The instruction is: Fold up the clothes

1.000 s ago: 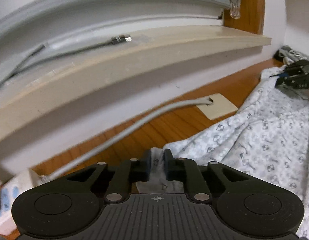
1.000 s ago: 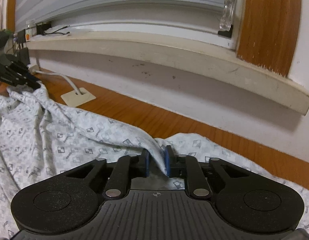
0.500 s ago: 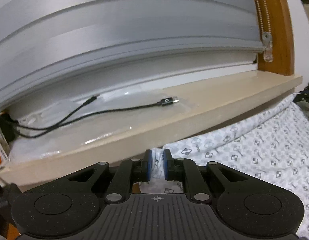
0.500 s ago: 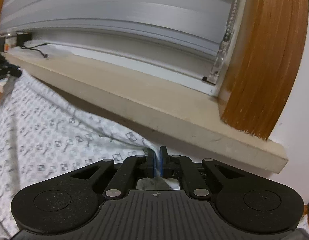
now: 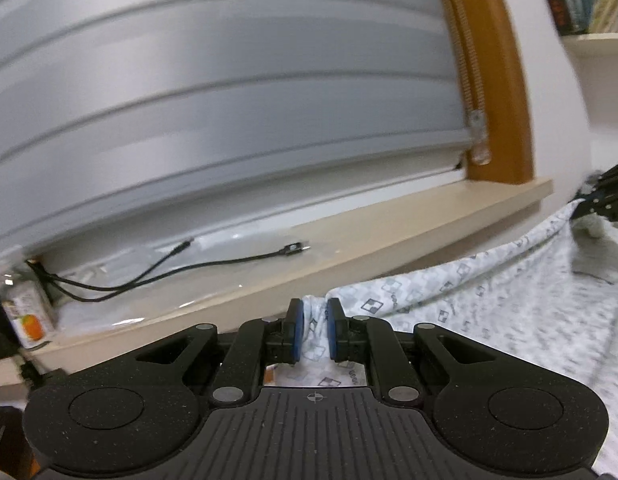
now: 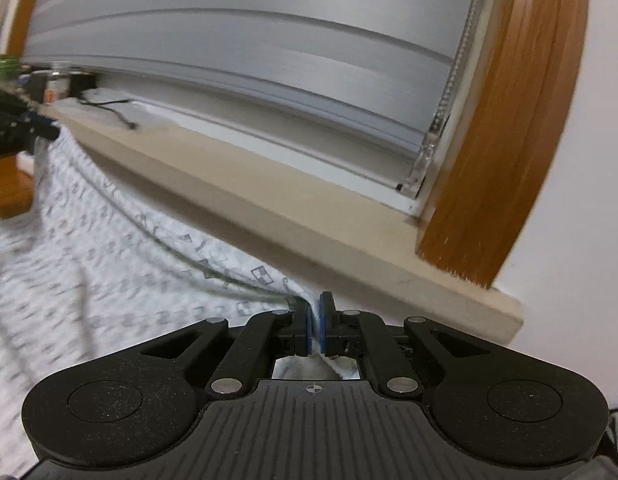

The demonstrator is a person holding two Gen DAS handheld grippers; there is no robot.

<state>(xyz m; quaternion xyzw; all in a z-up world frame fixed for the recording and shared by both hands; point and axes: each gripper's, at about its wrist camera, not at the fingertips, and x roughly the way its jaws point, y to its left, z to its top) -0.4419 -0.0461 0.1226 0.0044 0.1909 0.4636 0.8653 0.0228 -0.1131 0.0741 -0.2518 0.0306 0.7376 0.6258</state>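
A white garment with a small grey square print [image 5: 489, 300] hangs stretched between both grippers, lifted off the wooden surface. My left gripper [image 5: 313, 334] is shut on a bunched corner of it, cloth filling the gap between the blue pads. My right gripper [image 6: 316, 326] is shut on the opposite corner, pads pinched tight on a thin fold. The garment [image 6: 89, 248] sags away to the left in the right wrist view. Each gripper shows in the other's view: the right gripper [image 5: 601, 196] at far right, the left gripper [image 6: 17, 128] at far left, both holding the cloth's top edge.
A beige window sill [image 5: 409, 236] runs just ahead, with grey blinds [image 5: 229, 100] above and a wooden frame [image 6: 509, 120] at the right. Black cables [image 5: 189, 268] lie on the sill, with small bottles [image 5: 27, 316] at its left end. A strip of wooden surface [image 6: 5, 192] shows at left.
Both grippers rose and tilted up, lifting the garment off the wooden surface to sill height. The right gripper's pads closed tighter on the cloth. The floor outlet and cable dropped from view.
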